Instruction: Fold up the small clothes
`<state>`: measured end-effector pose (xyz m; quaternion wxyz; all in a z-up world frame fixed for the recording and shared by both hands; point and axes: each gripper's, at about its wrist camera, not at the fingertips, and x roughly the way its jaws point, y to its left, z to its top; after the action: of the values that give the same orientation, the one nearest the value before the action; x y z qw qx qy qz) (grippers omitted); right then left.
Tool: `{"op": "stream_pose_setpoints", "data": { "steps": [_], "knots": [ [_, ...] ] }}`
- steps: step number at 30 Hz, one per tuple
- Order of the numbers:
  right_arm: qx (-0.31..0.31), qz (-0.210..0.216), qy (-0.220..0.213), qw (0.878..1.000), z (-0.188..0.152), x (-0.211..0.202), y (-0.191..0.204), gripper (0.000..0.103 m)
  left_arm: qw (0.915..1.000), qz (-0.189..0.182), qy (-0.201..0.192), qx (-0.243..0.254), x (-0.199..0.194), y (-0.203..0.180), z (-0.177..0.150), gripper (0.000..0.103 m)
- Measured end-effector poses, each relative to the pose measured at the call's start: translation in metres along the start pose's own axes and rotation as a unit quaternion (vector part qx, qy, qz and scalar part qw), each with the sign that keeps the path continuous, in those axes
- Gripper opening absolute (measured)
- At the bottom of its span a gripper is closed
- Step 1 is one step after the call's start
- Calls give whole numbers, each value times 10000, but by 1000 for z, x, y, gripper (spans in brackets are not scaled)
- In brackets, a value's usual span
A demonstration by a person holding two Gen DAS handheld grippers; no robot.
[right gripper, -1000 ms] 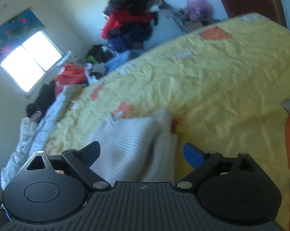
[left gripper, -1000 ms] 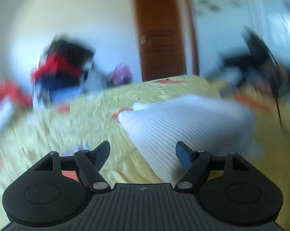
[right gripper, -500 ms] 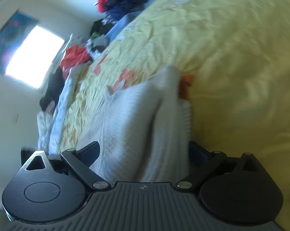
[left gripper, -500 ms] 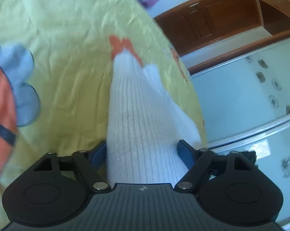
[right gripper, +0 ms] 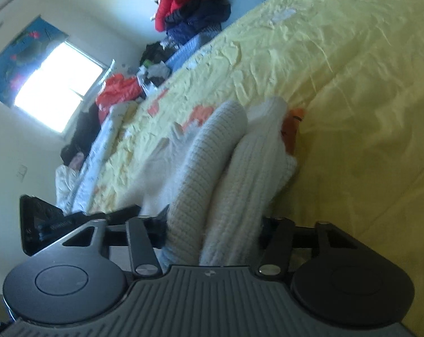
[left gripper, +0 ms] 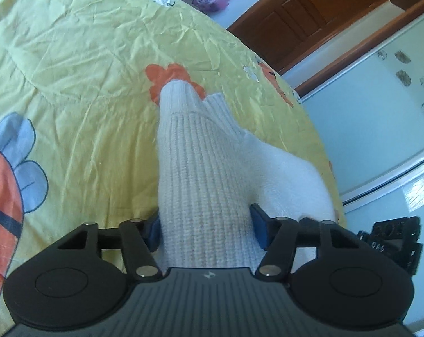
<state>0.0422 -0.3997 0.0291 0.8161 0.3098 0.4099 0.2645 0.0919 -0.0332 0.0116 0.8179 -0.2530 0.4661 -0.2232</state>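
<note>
A white ribbed knit garment (left gripper: 200, 168) lies on the yellow bedspread (left gripper: 85, 56), folded into a thick stack. My left gripper (left gripper: 206, 229) has the near end of the stack between its blue-padded fingers and is closed against it. In the right wrist view the same garment (right gripper: 220, 174) shows as two rolled layers, and my right gripper (right gripper: 214, 227) is closed against its near end. The other gripper's black body (right gripper: 40, 216) shows at the left edge of that view.
The yellow bedspread carries orange and blue flower prints (left gripper: 15, 168). A heap of clothes (right gripper: 189, 8) lies at the far end of the bed. A brown wooden door (left gripper: 310, 14) and a pale wardrobe (left gripper: 380, 112) stand beyond the bed edge.
Both grippers came down onto the white garment and their fingers closed in on its near edge. The views tilted steeply as the hands turned.
</note>
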Motion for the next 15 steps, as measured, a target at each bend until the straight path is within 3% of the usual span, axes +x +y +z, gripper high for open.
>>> {"op": "stream_pose_setpoints", "data": {
  "steps": [8, 15],
  "knots": [
    [-71, 91, -88, 9999, 6, 2, 27, 46, 9999, 97, -13, 96, -19, -2, 6, 54],
    [-102, 422, 31, 9991, 11, 36, 53, 46, 9979, 493, -315, 278, -60, 8, 25, 54]
  ]
}}
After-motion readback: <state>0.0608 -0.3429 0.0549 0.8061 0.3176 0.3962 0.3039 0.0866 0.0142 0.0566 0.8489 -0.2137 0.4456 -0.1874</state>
